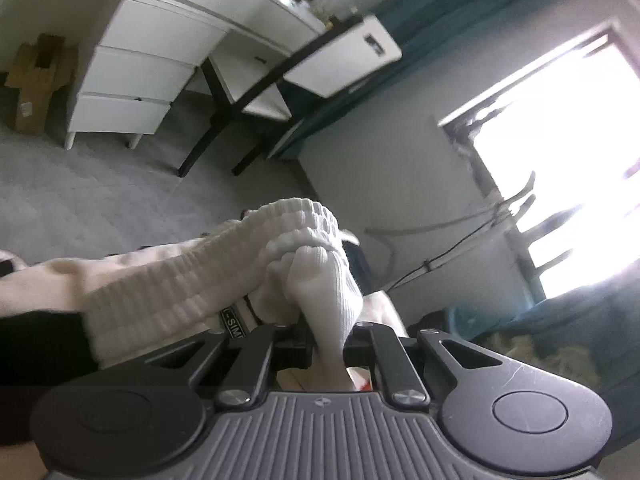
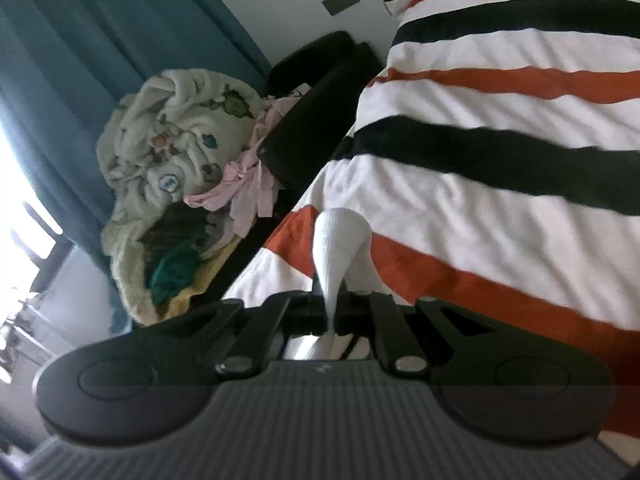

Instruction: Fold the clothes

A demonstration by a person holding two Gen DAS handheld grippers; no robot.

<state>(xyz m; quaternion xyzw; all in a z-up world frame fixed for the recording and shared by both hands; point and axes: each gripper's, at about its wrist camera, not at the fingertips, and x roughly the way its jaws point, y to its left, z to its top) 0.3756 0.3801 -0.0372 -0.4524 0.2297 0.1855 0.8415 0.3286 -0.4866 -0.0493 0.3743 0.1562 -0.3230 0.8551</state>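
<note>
The fold is judged barely begun: no finished fold is shown. A white ribbed knit sock [image 1: 320,280] is pinched in the left claw [image 1: 329,346], its cuffs bunched toward 11 o'clock. White ribbed fabric is likewise pinched in the right claw [image 2: 331,312], above the striped bed cover [image 2: 500,168]. A heap of unfolded laundry [image 2: 176,152] remains at 10 o'clock.

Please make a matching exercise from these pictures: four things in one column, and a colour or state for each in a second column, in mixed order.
1. white sock
2. curtain
3. drawer unit
4. bed cover

a. teal
b. white, standing on the grey carpet
c. striped white, black and orange
d. pinched in the left gripper

Pairs: 1-d, 2-a, 3-b, 4-c
</note>
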